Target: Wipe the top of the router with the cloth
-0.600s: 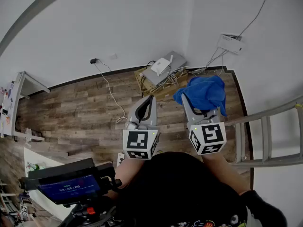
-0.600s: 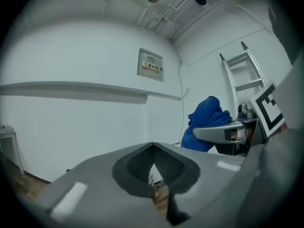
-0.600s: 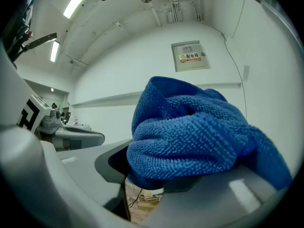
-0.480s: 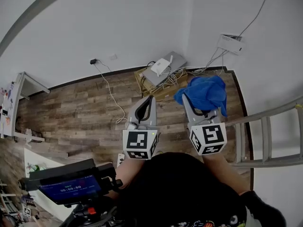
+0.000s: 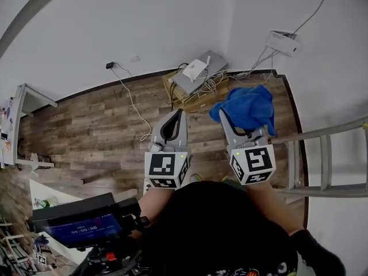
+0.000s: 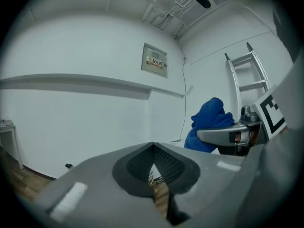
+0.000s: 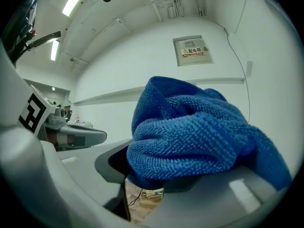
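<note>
A white router (image 5: 195,70) lies on a grey box on the floor by the far wall, among tangled cables. My right gripper (image 5: 228,119) is shut on a blue cloth (image 5: 246,108), which bunches over its jaws and fills the right gripper view (image 7: 190,132). It hovers well short of the router, to its right. My left gripper (image 5: 175,118) is shut with nothing in it, its jaw tips pressed together (image 6: 153,148). It is level with the right one, nearer me than the router.
A grey box (image 5: 206,71) and a cardboard box (image 5: 195,101) carry the router in the room's corner. A wall-mounted box (image 5: 281,41) with cables hangs on the right wall. A ladder (image 5: 325,160) stands at the right. A black cable (image 5: 127,94) runs along the wooden floor.
Both grippers and the view have shifted slightly forward toward the corner. The cloth stays held in the right gripper.
</note>
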The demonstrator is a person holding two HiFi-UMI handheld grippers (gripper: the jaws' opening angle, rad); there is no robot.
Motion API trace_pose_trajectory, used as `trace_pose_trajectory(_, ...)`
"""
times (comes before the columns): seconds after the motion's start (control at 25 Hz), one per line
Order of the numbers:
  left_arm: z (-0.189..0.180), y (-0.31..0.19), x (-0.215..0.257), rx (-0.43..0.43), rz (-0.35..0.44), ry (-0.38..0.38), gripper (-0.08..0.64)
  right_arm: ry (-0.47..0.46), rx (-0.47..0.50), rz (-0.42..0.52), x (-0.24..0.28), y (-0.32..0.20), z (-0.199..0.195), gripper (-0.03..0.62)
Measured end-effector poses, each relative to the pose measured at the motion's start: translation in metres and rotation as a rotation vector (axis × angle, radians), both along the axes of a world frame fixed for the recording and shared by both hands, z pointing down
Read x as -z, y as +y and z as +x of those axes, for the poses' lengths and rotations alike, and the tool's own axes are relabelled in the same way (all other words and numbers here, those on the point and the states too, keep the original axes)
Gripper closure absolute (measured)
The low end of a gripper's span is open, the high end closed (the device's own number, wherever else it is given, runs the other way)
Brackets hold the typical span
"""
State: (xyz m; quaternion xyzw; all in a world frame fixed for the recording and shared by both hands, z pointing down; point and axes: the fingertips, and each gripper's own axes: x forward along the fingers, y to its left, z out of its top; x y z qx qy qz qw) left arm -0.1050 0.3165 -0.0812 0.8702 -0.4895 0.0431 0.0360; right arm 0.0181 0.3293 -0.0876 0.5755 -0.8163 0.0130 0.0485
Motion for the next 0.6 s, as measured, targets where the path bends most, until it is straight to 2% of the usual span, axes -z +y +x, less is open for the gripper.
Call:
trace_pose_trajectory(0.08,-0.004,-0.007,-0.004,-0.025,-0.002,-0.009,0.558,-0.005,-0.004,0.0,-0.004,-0.008,-0.005,0.405)
trace_pose_trajectory(0.32,0.014,-0.092,-0.04,-0.068,-0.087,-0.045,0.558,-0.01,-0.003,-0.074,-0.035,-0.093,0.013,0.404)
trace_pose_trajectory(0.44,0.033,-0.134,-0.056,-0.058,-0.099,-0.052,0.558,-0.007,0.009,-0.087,-0.052,-0.133,0.031,0.403)
trace_pose_trajectory(0.6,0.063,-0.217,-0.076,-0.014,-0.143,-0.074,0.558,-0.016,0.055,-0.142,-0.083,-0.217,0.059,0.403)
